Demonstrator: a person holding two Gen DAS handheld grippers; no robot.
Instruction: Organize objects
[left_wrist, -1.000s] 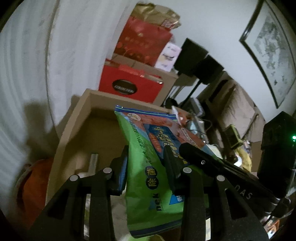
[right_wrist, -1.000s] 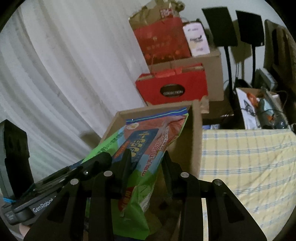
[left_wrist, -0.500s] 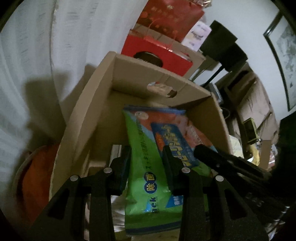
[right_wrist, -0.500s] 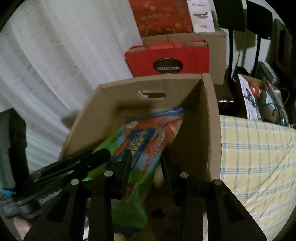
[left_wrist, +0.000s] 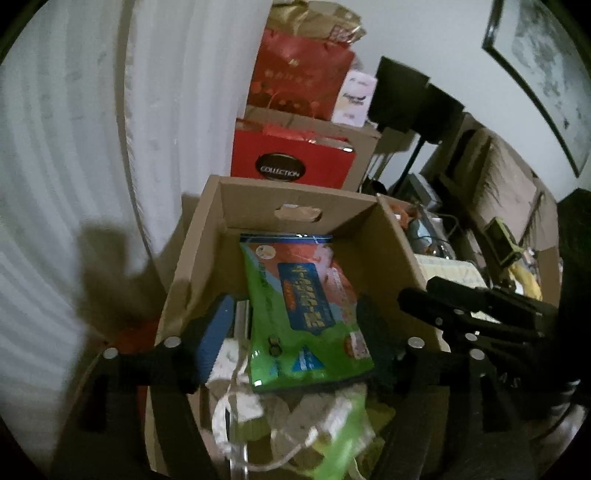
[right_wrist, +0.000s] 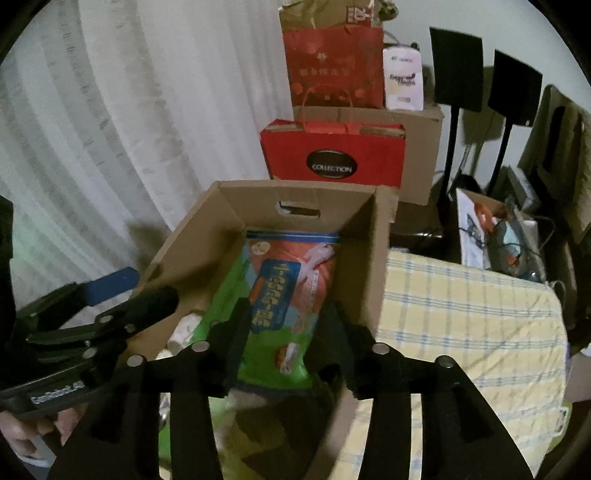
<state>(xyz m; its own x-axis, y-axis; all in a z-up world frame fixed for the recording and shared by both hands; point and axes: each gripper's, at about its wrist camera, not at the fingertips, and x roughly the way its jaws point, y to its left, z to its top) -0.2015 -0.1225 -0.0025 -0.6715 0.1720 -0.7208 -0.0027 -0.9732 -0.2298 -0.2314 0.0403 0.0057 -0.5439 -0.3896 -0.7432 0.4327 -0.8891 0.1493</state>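
**Ana:** Between the fingers of the left claw (left_wrist: 291, 339), low in the middle of its frame, lies the green and orange packet (left_wrist: 303, 314). The jaws are opening, wide apart, and neither pad presses on it.

**Ben:** Same on the right claw (right_wrist: 284, 332), lower centre of its view: jaws opening, packet (right_wrist: 280, 295) between them, a gap showing on both sides. So both grips are letting go.

**Ana:** And the packet sits inside the cardboard box (left_wrist: 295, 199), its top end leaning toward the far wall with the handle slot, its lower end resting on the loose white and green bits at the bottom of the frame.

**Ben:** Then the step, as I read it, is the release. To do it well I'd let the fingers spread fully before either hand draws back, so no pad drags the slippery film along.

**Ana:** Pull back along the line the claws point, not sideways. The right wall of the box is just beside the right claw, and the other claw's fingers crowd the left edge of that view.

**Ben:** Beyond the box, the checked cloth (right_wrist: 461, 314) fills the right, and red bags (right_wrist: 332, 158) stack at upper centre before the white curtain (right_wrist: 147, 110)
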